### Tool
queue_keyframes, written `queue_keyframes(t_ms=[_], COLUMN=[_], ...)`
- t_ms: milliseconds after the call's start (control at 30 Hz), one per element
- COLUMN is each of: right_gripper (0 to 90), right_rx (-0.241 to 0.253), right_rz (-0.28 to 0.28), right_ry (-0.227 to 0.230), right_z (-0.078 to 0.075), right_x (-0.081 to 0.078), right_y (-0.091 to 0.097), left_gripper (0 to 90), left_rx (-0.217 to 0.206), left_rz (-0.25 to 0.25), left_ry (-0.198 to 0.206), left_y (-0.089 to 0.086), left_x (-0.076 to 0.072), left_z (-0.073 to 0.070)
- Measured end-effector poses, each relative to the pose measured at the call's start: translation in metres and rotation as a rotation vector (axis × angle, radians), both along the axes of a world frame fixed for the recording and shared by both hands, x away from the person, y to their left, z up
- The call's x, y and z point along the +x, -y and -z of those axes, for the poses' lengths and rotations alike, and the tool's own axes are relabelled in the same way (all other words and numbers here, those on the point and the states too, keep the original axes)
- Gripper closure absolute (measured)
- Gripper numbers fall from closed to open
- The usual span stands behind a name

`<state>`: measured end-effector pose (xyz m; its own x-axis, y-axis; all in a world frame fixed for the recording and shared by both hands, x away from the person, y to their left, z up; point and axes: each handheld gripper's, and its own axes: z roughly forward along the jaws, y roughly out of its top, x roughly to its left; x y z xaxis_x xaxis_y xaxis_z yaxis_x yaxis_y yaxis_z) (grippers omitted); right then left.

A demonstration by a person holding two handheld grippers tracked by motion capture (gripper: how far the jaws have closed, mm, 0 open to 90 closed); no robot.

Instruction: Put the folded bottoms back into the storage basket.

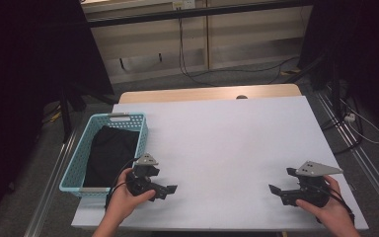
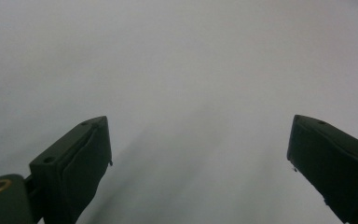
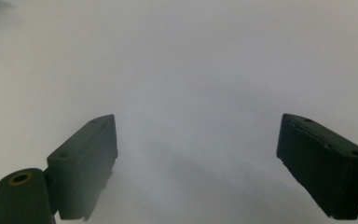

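From where I stand, the landmark is the turquoise basket (image 1: 74,170) at the left edge of the white table (image 1: 227,143). A black cloth (image 1: 109,154) lies inside it, bunched against the floor of the basket and reaching most of its length, with nothing hanging over the rim that I can make out.

The left gripper (image 1: 169,190) sits in the person's left hand (image 1: 126,197), just beside the basket's near right corner, pointing away from the basket across the table. In the left gripper view its jaws stand wide apart, with bare tabletop between them; it grips nothing. The right gripper (image 1: 275,191) rests well apart from the basket, at the far right of the table's near edge, held in the right hand (image 1: 328,207) and pointing back toward the basket. The right gripper view shows its jaws just as widely spread over plain white surface, likewise with nothing in them.

My reading is that the work with the cloth is at one of its ends: the cloth is entirely in the basket, the table beside it is bare, and neither claw touches anything. If the aim is to put the cloth away, that looks done; if it is to be taken out and laid flat, all of that remains.
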<state>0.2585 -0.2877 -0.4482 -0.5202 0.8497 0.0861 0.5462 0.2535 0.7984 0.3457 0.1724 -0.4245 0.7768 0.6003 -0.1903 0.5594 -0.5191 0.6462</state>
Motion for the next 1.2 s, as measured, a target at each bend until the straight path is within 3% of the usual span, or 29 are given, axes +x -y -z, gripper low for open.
queue_keyframes(t_ms=[667,1200], right_gripper=[10.3,10.3], right_rx=[-0.001,-0.017], right_rz=[-0.02,-0.013], right_ry=[-0.027,-0.017], right_z=[-0.003,0.0032], right_x=[-0.0037,-0.0053], right_y=[-0.0048,-0.0002], left_gripper=[6.4,6.4], left_rx=[-0.015,-0.013], left_rz=[0.006,0.01], left_ry=[-0.003,0.004], left_y=[0.0002,0.0032], left_x=[0.0002,-0.0021], left_z=[0.0006,-0.0001])
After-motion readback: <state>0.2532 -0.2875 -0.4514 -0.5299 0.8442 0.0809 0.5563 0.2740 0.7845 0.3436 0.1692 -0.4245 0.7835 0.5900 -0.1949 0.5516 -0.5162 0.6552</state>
